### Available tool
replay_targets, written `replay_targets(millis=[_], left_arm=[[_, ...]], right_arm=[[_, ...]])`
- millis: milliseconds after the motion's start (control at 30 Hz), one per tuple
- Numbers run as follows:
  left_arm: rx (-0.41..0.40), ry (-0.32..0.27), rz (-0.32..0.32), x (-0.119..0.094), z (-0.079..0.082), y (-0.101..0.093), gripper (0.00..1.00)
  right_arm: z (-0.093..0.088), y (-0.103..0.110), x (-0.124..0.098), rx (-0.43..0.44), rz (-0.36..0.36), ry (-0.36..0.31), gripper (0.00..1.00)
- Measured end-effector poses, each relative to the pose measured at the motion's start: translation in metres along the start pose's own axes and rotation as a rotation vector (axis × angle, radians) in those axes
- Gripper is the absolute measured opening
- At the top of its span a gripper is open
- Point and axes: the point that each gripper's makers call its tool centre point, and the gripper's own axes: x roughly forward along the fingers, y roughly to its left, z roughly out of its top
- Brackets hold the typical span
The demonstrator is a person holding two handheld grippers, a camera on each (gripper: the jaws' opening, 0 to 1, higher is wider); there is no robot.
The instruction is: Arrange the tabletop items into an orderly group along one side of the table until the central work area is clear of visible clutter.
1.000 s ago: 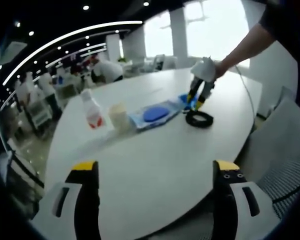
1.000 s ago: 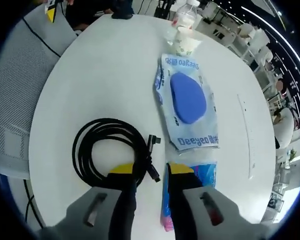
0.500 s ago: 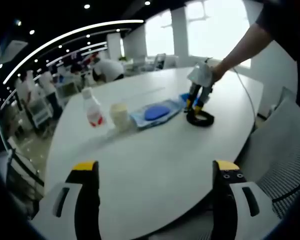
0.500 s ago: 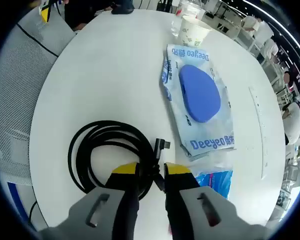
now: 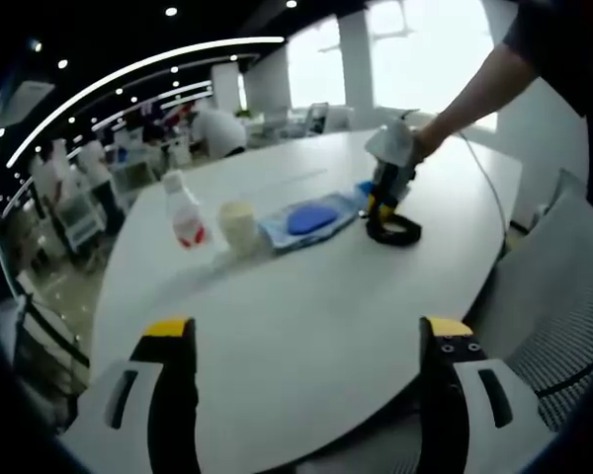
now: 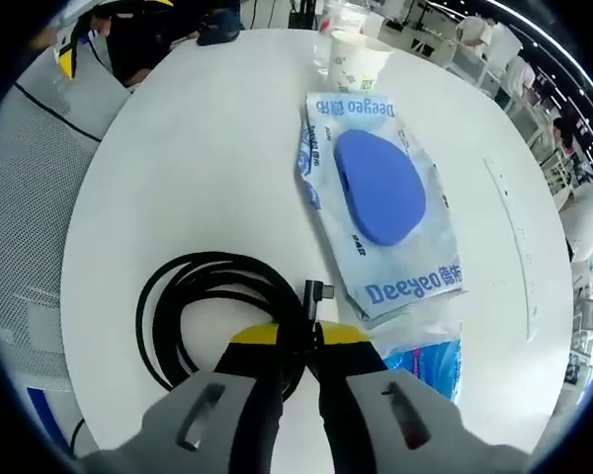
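My right gripper [image 6: 298,336] has now closed on the black cable coil [image 6: 193,306], right beside the wipes pack [image 6: 376,197] on the table [image 6: 198,148]. A second ago it was still open. My left gripper [image 5: 306,341] hangs wide open and empty, same as before.

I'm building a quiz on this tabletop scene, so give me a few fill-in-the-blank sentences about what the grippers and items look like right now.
1. The right gripper has its jaws pinched on the coiled black ____.
2. The wipes pack has a lid coloured ____.
3. Beyond the pack stands a paper cup, and beside it a clear ____ with a red label.
4. The left gripper hangs above the white table with its jaws ____.

Missing words: cable; blue; bottle; open
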Motion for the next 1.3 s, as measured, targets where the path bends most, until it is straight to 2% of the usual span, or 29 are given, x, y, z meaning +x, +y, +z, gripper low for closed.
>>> replay_targets(millis=[167, 267, 533, 633, 733, 900, 1033, 1267, 1300], left_arm=[[0.002, 0.006, 0.005, 0.0, -0.001, 0.001, 0.9], [0.003, 0.008, 0.006, 0.0, -0.001, 0.001, 0.9], [0.008, 0.002, 0.008, -0.002, 0.0, 0.0, 0.9], [0.007, -0.001, 0.011, -0.002, 0.0, 0.001, 0.9], [0.011, -0.006, 0.008, -0.003, 0.001, 0.0, 0.9], [0.013, -0.006, 0.004, -0.002, 0.001, -0.001, 0.9], [0.017, -0.006, 0.0, -0.002, 0.001, -0.002, 0.9], [0.017, -0.022, 0.02, -0.003, 0.005, 0.002, 0.94], [0.018, -0.022, 0.021, -0.003, 0.005, 0.003, 0.94]], right_arm=[[0.001, -0.001, 0.001, 0.024, 0.013, -0.016, 0.11], [0.003, -0.005, 0.001, 0.074, -0.011, -0.025, 0.12], [0.002, -0.005, 0.003, 0.046, -0.014, -0.004, 0.17], [0.002, -0.006, 0.002, 0.031, -0.039, 0.009, 0.21], [0.007, -0.008, -0.011, 0.018, -0.095, -0.003, 0.26], [0.016, -0.014, -0.029, 0.081, -0.159, -0.046, 0.28], [0.022, -0.011, -0.04, 0.135, -0.196, -0.083, 0.31], [0.024, -0.003, -0.061, 0.216, -0.264, -0.095, 0.35], [0.026, -0.002, -0.067, 0.249, -0.286, -0.11, 0.36]])
